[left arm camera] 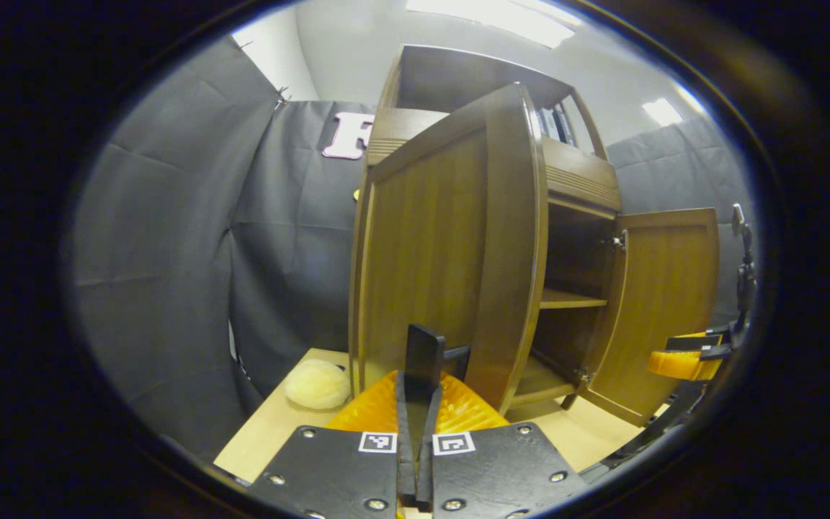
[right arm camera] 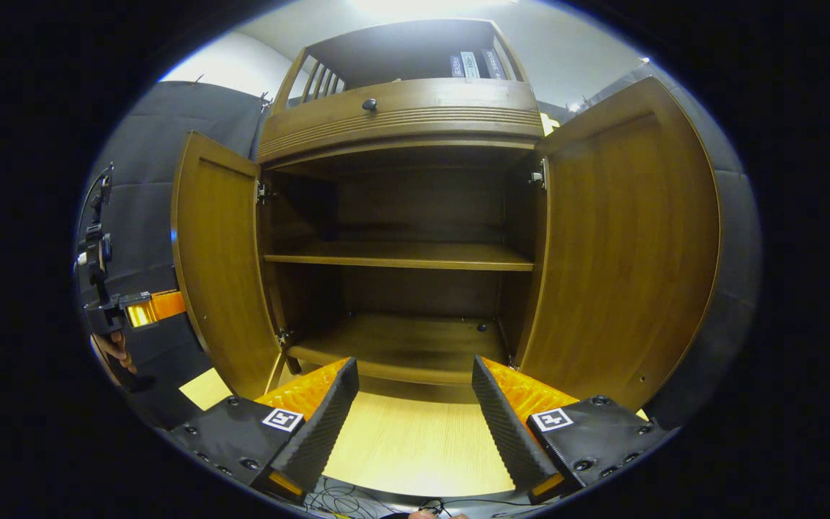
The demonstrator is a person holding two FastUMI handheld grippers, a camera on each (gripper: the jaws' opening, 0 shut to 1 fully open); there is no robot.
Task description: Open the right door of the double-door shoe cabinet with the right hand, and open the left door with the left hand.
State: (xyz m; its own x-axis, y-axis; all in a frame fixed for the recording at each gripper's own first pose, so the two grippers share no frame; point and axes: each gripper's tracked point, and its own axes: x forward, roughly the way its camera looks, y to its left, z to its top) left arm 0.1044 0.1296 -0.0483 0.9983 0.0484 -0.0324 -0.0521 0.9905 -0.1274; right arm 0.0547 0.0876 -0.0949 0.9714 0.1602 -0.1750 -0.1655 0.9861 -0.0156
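Both doors open: left door (right arm camera: pixel 224 274), right door (right arm camera: pixel 627 245). Left gripper (left arm camera: pixel 426 346) pinches the handle (left arm camera: pixel 451 355); right gripper (right arm camera: pixel 415 404) wide, bottom centre. Only release left.

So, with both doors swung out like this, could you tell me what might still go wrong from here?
1. The left gripper looks shut on the left door's handle; pulling further with the left door already wide could strain its hinges.
2. A soft yellow ball lies on the table beside that door; a wider swing might knock it off.
3. The right gripper hangs open before the shelf, close to the right door; a careless withdrawal could bump it.
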